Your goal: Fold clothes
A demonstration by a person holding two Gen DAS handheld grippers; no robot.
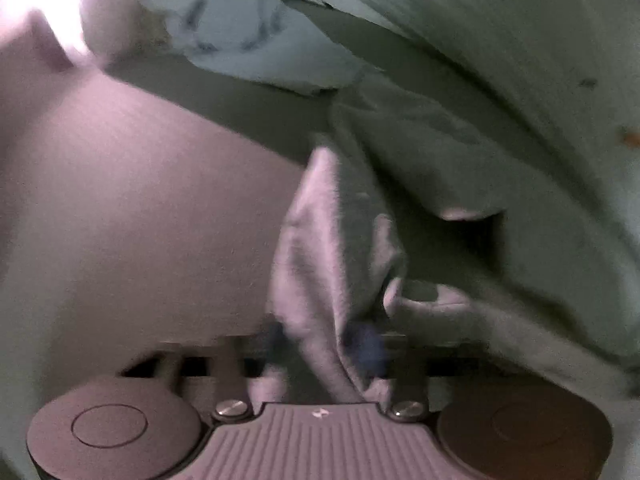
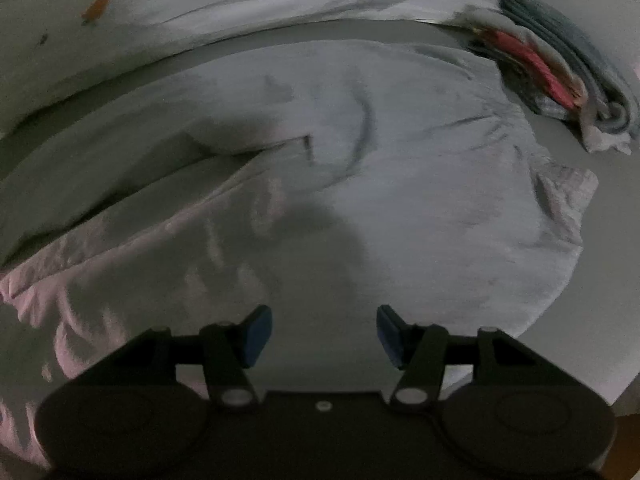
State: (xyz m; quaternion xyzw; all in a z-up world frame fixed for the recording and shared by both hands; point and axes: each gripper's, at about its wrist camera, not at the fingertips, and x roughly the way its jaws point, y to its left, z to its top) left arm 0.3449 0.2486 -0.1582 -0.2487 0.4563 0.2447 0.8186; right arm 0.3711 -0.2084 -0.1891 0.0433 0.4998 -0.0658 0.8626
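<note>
The left gripper (image 1: 326, 340) has its blue-padded fingers (image 1: 366, 342) pinched onto a bunched fold of the pale garment (image 1: 336, 248), which rises from between them as a gathered ridge; the picture is blurred, so the exact edge being held cannot be told. Beyond that ridge the cloth spreads away toward a crumpled light blue cloth (image 1: 248, 36) lying farther off, and a smooth pale surface (image 1: 132, 208) shows beside the ridge.

The right gripper (image 2: 325, 334) holds its fingers (image 2: 258, 336) spread wide apart with nothing between them, hovering just above the same pale garment (image 2: 400, 184). The garment lies flattened and creased in front of the fingers, with a dark curved crease near its middle and a ribbed cuff at its far edge. Past the garment, a stack of folded clothes (image 2: 560, 64) in grey, red and white sits near that cuff. A white sheet (image 2: 200, 12) with a small orange mark lies behind the garment.
</note>
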